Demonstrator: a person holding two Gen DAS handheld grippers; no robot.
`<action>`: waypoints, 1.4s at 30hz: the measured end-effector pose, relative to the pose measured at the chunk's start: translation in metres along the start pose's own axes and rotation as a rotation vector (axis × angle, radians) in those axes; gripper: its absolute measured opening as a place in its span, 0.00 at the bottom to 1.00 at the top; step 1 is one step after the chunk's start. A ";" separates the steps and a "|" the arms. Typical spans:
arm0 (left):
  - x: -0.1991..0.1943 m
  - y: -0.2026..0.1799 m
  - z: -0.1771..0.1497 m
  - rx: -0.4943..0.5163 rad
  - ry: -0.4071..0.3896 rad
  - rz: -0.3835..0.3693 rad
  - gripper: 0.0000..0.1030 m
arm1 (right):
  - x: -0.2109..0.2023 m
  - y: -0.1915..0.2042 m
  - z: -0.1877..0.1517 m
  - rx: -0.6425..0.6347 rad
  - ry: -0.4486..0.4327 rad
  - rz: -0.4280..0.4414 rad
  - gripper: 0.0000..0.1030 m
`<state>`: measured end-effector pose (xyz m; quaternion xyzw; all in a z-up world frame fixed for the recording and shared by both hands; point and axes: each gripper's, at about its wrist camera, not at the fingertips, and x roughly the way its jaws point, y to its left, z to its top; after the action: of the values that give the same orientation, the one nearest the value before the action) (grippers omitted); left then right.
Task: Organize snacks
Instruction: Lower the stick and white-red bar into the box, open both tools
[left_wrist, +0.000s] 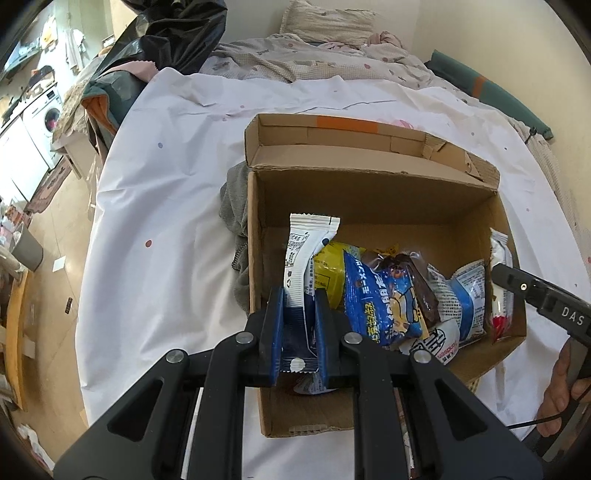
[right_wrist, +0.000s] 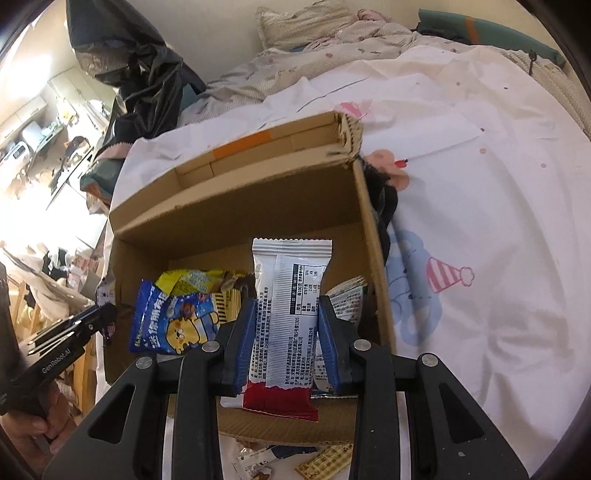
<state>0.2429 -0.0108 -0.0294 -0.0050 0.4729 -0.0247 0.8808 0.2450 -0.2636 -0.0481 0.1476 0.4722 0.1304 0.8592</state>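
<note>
One cardboard box (left_wrist: 373, 192) sits on one white sheet (left_wrist: 166, 206). Two grippers show, each clamping one snack packet: a white-and-blue packet (left_wrist: 303, 266) and a white-and-red packet (right_wrist: 291, 314). In the box, toward six o'clock, lie at least five more packets, among them one blue cartoon bag (left_wrist: 384, 299); the overlap prevents an exact count.

A lived-in home bedroom: a bed (left_wrist: 177, 192) with patterned sheet, rumpled quilt (left_wrist: 314, 59) and pillow (left_wrist: 325, 18); a washing machine (left_wrist: 48, 114) stands beyond.
</note>
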 end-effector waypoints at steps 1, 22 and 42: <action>0.000 0.000 0.000 -0.003 0.001 0.002 0.13 | 0.002 0.001 -0.001 -0.001 0.005 0.003 0.33; 0.006 -0.008 -0.010 -0.004 0.036 -0.032 0.38 | 0.014 0.006 -0.006 0.002 0.065 0.050 0.37; -0.026 0.003 -0.013 -0.061 -0.065 -0.035 0.80 | -0.002 0.000 -0.003 0.047 0.018 0.058 0.77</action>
<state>0.2179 -0.0066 -0.0154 -0.0410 0.4446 -0.0253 0.8945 0.2412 -0.2637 -0.0483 0.1805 0.4783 0.1454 0.8470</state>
